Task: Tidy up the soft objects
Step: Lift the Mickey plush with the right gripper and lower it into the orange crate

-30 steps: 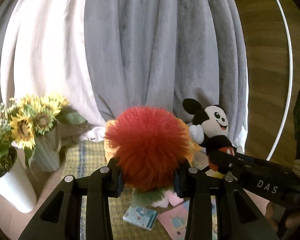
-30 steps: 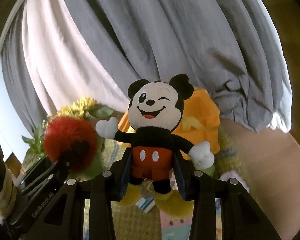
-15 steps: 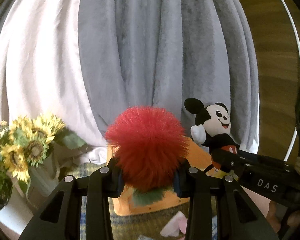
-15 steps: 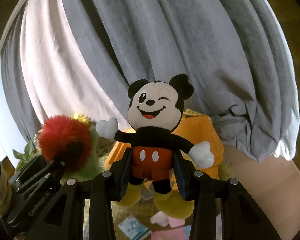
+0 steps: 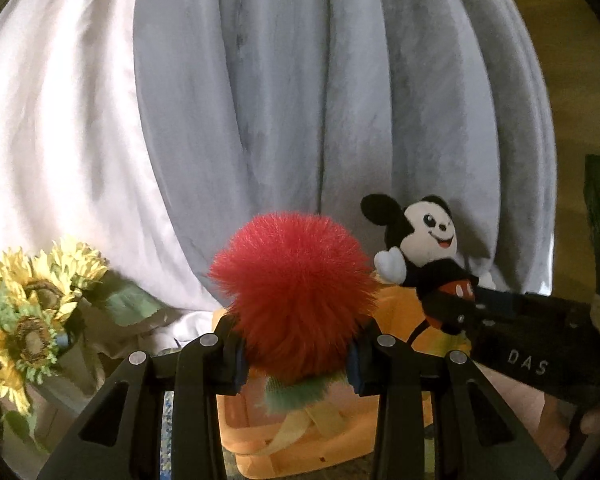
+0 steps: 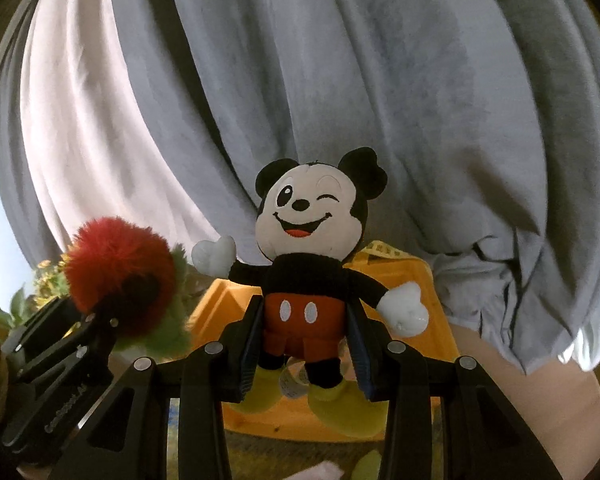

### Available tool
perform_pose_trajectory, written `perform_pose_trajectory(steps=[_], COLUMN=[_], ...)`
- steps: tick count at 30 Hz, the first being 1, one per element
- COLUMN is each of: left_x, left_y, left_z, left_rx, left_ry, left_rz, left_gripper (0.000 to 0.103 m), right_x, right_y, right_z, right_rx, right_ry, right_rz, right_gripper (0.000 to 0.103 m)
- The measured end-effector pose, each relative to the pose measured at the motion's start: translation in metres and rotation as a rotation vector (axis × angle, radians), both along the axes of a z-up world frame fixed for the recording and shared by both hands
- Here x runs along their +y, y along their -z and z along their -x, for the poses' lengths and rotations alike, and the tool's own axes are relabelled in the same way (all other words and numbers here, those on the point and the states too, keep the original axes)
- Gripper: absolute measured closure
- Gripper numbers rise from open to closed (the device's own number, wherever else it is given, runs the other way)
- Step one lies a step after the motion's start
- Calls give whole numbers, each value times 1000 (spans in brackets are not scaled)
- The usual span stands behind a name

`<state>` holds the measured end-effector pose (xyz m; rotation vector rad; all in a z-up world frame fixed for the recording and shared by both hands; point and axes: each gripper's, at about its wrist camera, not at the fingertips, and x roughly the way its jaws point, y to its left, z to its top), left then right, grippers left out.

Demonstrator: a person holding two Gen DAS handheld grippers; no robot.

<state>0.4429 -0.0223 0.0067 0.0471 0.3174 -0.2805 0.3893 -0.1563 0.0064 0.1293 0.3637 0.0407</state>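
Observation:
My left gripper point(image 5: 296, 354) is shut on a fluffy red pompom toy point(image 5: 296, 292) with green and yellow trim hanging under it. My right gripper point(image 6: 304, 344) is shut on a mouse plush point(image 6: 308, 280) in red shorts and yellow shoes, held upright by its hips. An orange basket point(image 6: 404, 280) sits just beyond and below both toys; its front wall point(image 5: 300, 440) fills the space under the pompom. In the left wrist view the mouse plush point(image 5: 424, 248) and right gripper point(image 5: 452, 312) come in from the right. In the right wrist view the pompom point(image 6: 116, 264) and left gripper point(image 6: 100, 320) appear at the left.
Grey and white curtains point(image 5: 300, 100) hang right behind the basket. A vase of sunflowers point(image 5: 28, 312) stands at the left. A woven mat point(image 6: 284, 456) lies under the basket, with a pale scrap on it. Wood floor point(image 5: 572, 80) shows at the right.
Both grippers have carried their toys forward toward the basket. The basket has grown larger and slid lower in both views; the cards on the mat have dropped out of sight.

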Motion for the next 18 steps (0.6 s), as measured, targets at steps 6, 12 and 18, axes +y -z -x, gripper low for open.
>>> perform_pose_trajectory(steps=[6, 12, 18], left_x=[-5, -11, -15], left_y=[21, 47, 66], left_z=[-38, -66, -81], left_rx=[55, 122, 190], left_ry=[-16, -20, -14], left_rz=[-23, -59, -78], left_gripper=[66, 66, 66], right_x=[-7, -12, -15], right_y=[11, 37, 59], right_z=[-33, -65, -83], right_rx=[63, 142, 253], right_ry=[19, 21, 25], right_rz=[23, 23, 24], right_gripper=[63, 63, 63])
